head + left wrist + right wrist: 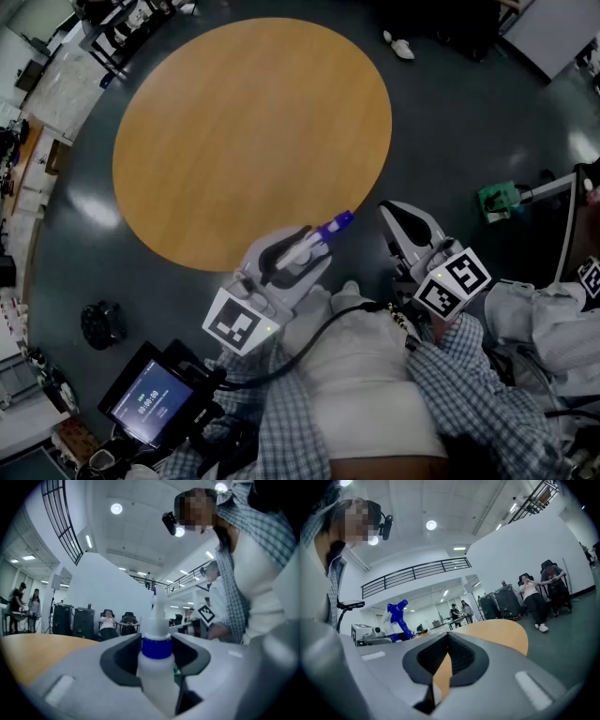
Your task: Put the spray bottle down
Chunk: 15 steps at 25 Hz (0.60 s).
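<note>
Where dark floor (450,122) meets the round table (187,141) at its near edge, left gripper (302,253) clamps spray bottle (321,236) level, nozzle tableward; right gripper (403,223) closed

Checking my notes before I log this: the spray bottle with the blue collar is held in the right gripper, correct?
Not quite. The spray bottle is held in the left gripper, whose jaws are closed on its upper body, as the left gripper view shows. The right gripper holds nothing.

Table (244,141) edge beneath spray bottle (319,239) nozzle.
</note>
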Available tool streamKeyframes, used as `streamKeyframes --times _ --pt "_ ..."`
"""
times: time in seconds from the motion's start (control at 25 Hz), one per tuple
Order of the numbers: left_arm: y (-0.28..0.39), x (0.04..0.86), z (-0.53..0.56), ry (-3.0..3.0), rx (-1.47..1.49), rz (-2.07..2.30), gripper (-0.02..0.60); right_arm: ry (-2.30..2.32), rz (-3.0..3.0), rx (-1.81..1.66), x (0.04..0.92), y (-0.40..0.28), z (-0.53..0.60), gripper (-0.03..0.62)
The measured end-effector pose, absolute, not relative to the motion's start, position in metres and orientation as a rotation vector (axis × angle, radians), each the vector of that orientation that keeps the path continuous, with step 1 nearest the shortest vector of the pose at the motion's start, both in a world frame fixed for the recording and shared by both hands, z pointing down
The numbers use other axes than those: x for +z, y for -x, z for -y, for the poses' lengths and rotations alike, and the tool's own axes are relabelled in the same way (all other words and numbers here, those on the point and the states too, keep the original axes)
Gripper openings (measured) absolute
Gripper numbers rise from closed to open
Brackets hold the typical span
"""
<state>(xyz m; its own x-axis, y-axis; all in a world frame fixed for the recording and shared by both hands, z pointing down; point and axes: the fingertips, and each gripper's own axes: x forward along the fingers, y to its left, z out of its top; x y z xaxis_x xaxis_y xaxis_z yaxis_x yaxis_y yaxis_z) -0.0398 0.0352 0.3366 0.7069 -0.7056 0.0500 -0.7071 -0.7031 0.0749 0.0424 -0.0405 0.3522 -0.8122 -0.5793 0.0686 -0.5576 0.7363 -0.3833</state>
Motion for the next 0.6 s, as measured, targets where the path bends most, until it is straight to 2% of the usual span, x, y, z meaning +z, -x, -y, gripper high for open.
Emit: streamKeyframes --times 0.6 --pt "0.0389 0.3371 -0.0364 -2.807 0.007 1.167 0.179 0.944 -2.888 -0.604 0.3543 -0.0433 0.0351 0.003"
